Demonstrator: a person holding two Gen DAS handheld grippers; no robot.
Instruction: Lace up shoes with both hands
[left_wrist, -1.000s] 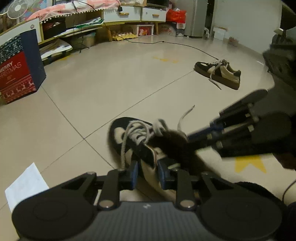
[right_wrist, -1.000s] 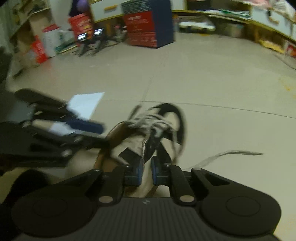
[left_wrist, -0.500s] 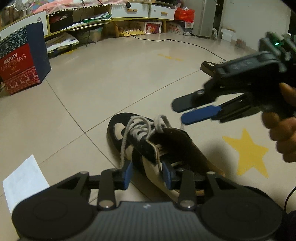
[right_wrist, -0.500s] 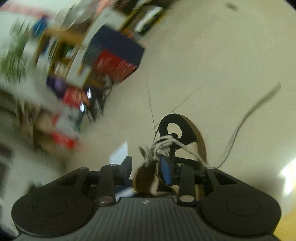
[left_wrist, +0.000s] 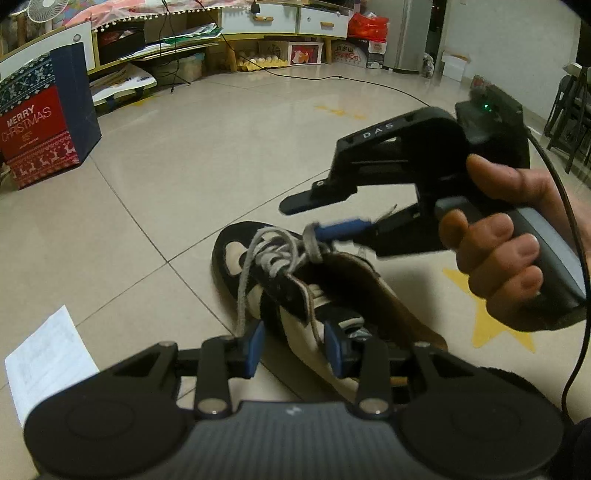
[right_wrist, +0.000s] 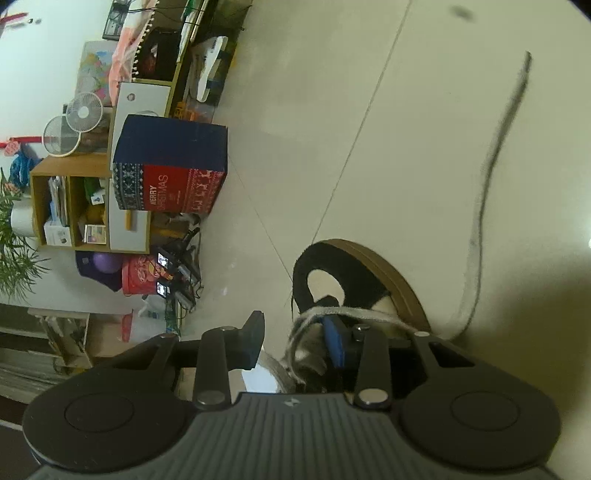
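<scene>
The black-and-cream suede shoe (left_wrist: 295, 295) is lying on the glossy tiled floor (left_wrist: 221, 147). The left gripper (left_wrist: 293, 345) is straddling its heel side, jaws partly open, the pads not pressing it. The right gripper (left_wrist: 314, 218) is hovering just above the shoe's tongue, jaws closing, its lower blue finger hooking a loop of flat grey lace (left_wrist: 312, 245).

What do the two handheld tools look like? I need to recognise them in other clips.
Both are black plastic with blue pads on the fingers. The right tool has a grey handle, raised "DAS" lettering, a green light on its rear block and a black cable trailing off. The left tool shows a ribbed grey body with two round discs.
</scene>
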